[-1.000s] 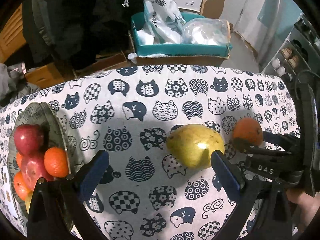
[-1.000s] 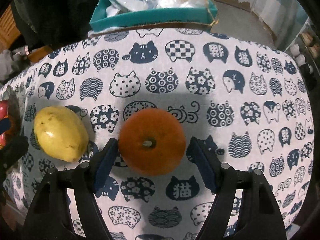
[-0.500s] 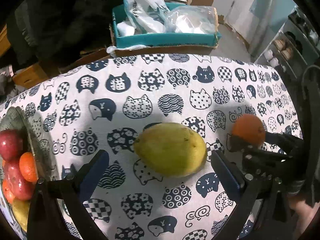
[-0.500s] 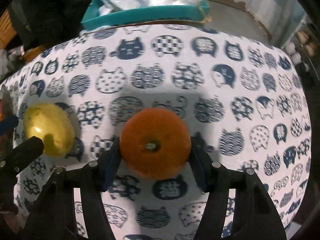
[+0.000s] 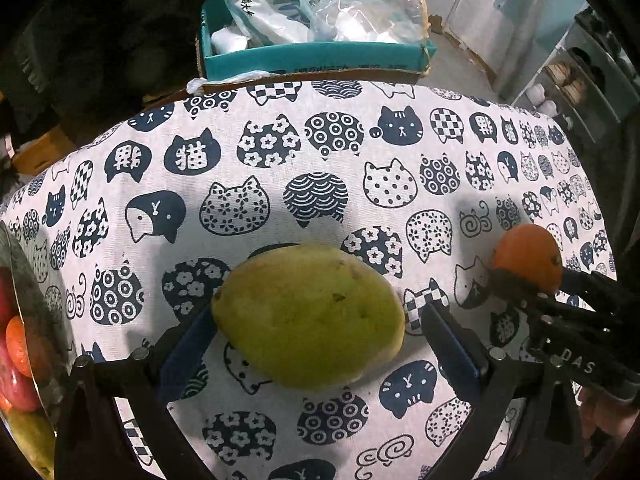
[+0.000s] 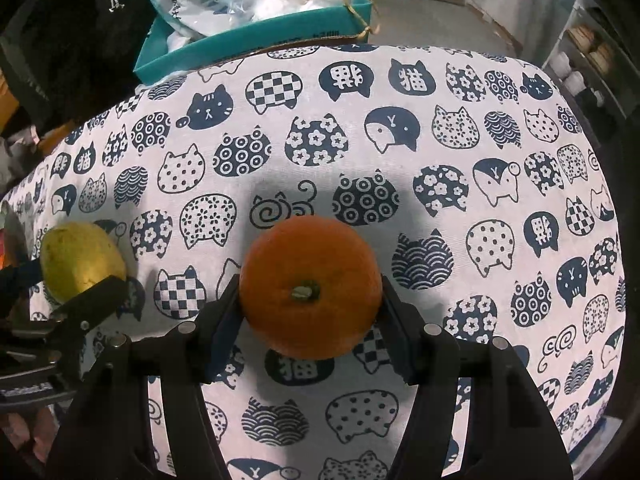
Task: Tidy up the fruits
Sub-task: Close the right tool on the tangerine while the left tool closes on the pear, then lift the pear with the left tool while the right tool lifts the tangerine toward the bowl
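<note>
Orange (image 6: 310,286) clamped in right hand-held gripper (image 6: 310,320), left hand-held gripper (image 5: 316,344) wide around mango (image 5: 308,322)

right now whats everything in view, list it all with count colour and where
mango: 1, yellow-green, on the cloth between the left fingers
orange: 1, orange, between the right fingers
fruit bowl: 1, clear, far left edge, holding red and orange fruit
tablecloth: 1, white with navy cat prints, covering the table
box: 1, teal, behind the table, holding plastic bags
left hand-held gripper: 1, black with blue pads, open around the mango
right hand-held gripper: 1, black, shut on the orange
</note>
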Demonstrator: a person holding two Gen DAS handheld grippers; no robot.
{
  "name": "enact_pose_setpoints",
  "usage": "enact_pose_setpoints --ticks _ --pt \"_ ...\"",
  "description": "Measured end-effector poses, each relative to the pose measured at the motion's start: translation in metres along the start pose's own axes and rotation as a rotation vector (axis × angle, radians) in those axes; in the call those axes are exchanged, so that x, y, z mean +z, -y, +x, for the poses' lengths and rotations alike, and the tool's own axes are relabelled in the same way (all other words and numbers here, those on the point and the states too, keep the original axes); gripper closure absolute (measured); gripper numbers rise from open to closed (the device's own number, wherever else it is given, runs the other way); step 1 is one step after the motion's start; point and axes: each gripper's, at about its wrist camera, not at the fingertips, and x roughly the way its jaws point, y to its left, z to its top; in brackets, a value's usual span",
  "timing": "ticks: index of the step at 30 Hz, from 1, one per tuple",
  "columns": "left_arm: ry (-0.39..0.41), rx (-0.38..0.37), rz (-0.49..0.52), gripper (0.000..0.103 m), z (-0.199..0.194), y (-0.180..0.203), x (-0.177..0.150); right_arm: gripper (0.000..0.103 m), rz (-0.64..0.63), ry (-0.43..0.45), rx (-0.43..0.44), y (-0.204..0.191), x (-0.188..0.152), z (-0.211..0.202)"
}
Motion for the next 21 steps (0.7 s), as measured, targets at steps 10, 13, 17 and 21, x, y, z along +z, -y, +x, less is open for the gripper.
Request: enact_pose_setpoints --ticks 10,13,17,21 --pt "0.017 0.039 0.054 0.018 0.001 0.003 -0.004 0.040 -0.011 0.018 -0.005 -0.004 -0.002 -0.007" --pt "0.024 0.031 0.053 0.018 -0.004 0.003 -0.007 0.040 -0.017 0.030 -0.008 -0.006 -0.002 -0.011" --pt "0.050 0.034 0.068 0.018 -0.016 0.004 -0.009 0.040 -0.029 0.049 -0.012 -0.010 -0.003 -0.019" --pt "0.089 0.036 0.069 0.018 -0.034 0.003 -0.008 0.040 -0.035 0.068 -0.014 -0.013 -0.003 -0.027"
